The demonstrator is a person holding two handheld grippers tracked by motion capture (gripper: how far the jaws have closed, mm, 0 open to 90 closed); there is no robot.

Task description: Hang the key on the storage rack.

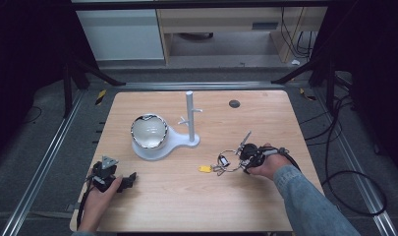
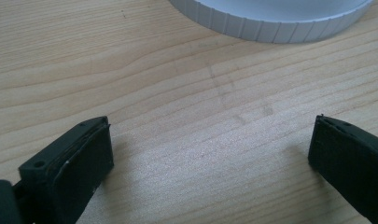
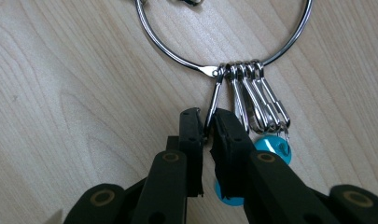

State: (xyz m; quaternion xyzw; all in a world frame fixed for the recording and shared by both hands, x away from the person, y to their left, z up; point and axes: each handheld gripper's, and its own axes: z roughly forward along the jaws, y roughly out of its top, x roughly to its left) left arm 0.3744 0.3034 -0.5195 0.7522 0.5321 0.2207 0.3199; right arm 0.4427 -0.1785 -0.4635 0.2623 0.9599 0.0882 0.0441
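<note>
Right gripper pinches a clip on the key ring (blue tags underneath); left gripper w/ jaws spread above the table.

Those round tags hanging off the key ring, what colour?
Bright blue tags, best seen in the right gripper view.

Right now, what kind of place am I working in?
Probably a lab recording station rather than a home: a bare wooden table ringed by metal floor rails, loose cables beside it, dark curtains at the sides.
</note>
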